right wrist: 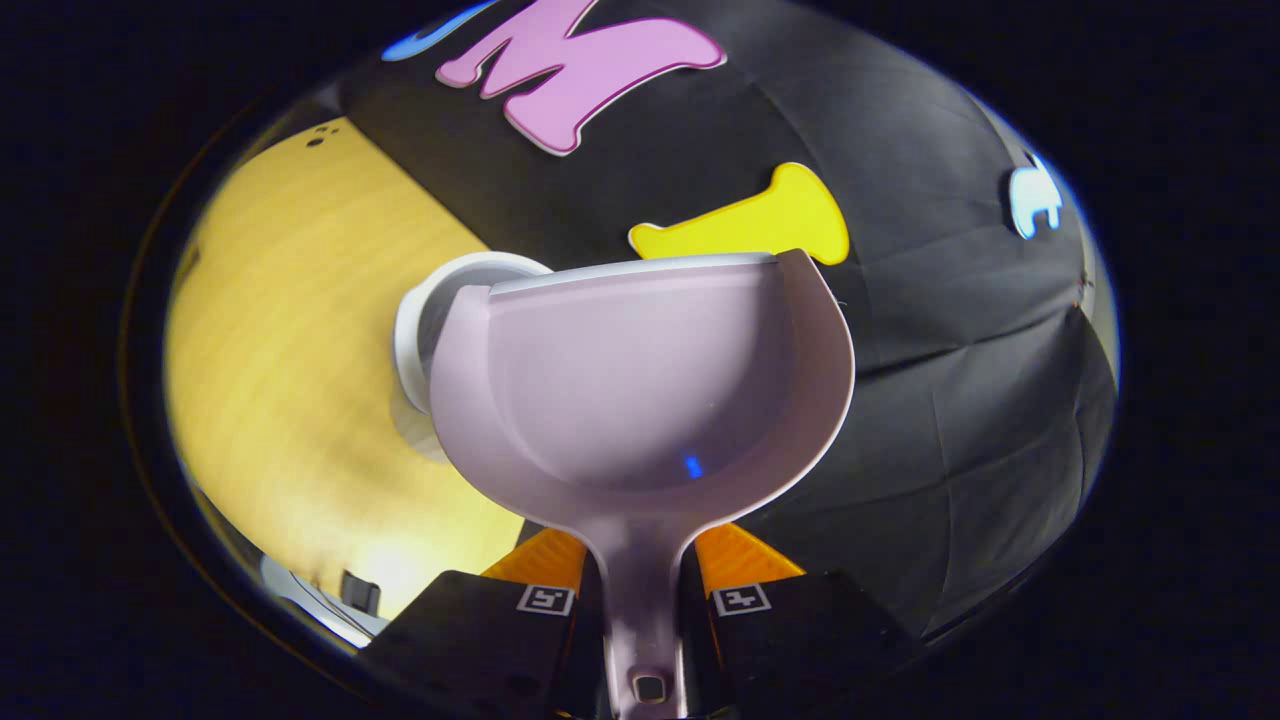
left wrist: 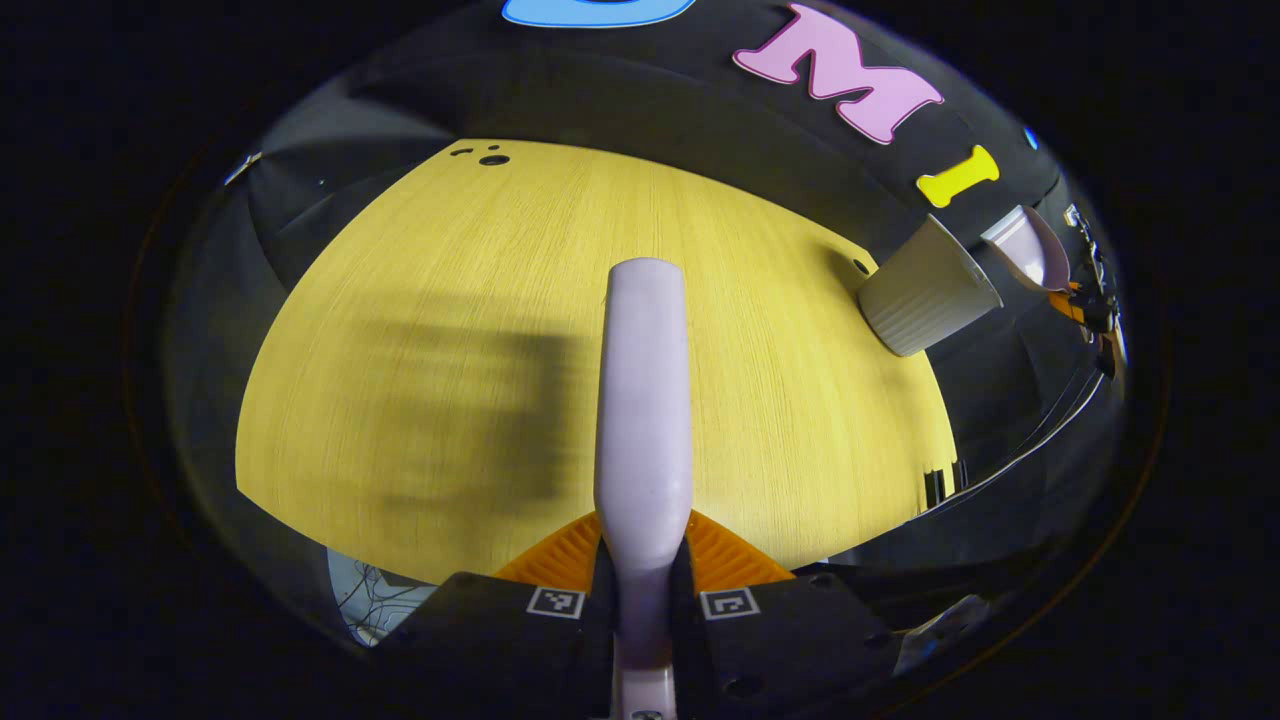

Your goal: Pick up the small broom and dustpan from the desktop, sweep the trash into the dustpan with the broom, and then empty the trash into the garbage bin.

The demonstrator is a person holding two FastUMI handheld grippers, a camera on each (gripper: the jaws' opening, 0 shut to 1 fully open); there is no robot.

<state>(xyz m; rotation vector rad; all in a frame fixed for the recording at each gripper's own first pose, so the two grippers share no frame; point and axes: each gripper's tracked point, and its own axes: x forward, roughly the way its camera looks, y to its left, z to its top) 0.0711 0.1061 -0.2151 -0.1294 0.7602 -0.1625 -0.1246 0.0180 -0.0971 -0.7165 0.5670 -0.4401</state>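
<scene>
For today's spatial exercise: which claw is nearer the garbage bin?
Right. The right claw holds the dustpan at the garbage bin; the left claw, gripping the broom, sits farther back over the desktop.

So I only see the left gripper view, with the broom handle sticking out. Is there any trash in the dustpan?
Observer: No. The right gripper view looks into the dustpan, and its scoop is bare.
Operator: What's holding it?
Observer: The right tongs are clamped on the dustpan handle.
Operator: Is it by the bin?
Observer: Yes. The garbage bin rim peeks out just behind the pan's left edge.
</scene>
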